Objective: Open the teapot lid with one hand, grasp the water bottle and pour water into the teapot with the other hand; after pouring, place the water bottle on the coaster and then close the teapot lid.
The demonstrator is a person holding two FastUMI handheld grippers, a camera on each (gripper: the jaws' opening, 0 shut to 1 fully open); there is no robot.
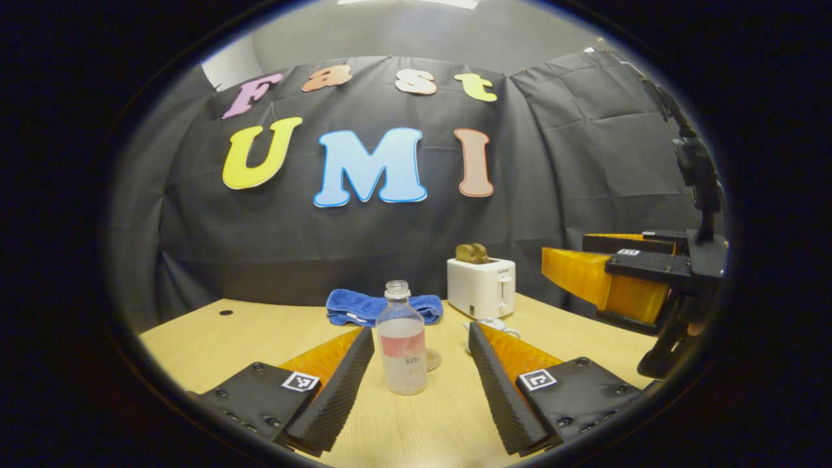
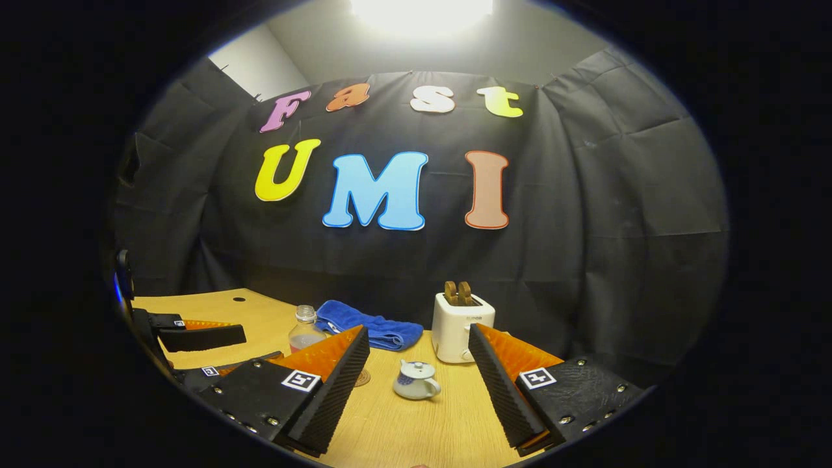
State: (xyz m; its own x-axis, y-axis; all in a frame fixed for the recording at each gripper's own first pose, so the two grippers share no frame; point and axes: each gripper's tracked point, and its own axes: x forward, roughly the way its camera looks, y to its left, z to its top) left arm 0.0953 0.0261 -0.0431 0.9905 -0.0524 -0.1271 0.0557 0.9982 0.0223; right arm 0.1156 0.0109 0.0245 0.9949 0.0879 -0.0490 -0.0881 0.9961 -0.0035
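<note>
Left tongs: the left tongs (image 1: 421, 364) stand wide open, empty, with the water bottle (image 1: 402, 338) upright between the two fingers but apart from both; they are also seen at the edge of the right gripper view (image 2: 195, 354).
Right tongs: the right tongs (image 2: 419, 374) are wide open and hold nothing; the teapot (image 2: 416, 380) sits on the worktop between and beyond their fingers, lid (image 2: 416, 369) still on.
Coaster: a small round coaster (image 1: 433, 359) lies flat just beside the bottle's base, on its right in the left gripper view.
Stage: judged from this, nothing is grasped yet; lid lifting and bottle grasp both remain.
Risk, bottle: it is uncapped, clear and partly filled. One finger arriving first would likely tip it or slop water out; a hard squeeze on a soft wall could push water up the neck.
Risk, lid: the knob is small and smooth-looking; an off-centre pinch could slip, or drag the light pot sideways.
Risk, pour: the pot's mouth is narrow, so a fast tilt would probably spill onto the wood.
Risk, crowding: the toaster (image 2: 461, 328) and the blue towel (image 2: 370, 328) stand close behind, and the two tongs work near each other.
Surface: a pale wood-grain worktop (image 2: 416, 429), smooth and level, with a small dark hole near its far left.
Room: a booth hung with creased black cloth, a bright lamp overhead.
</note>
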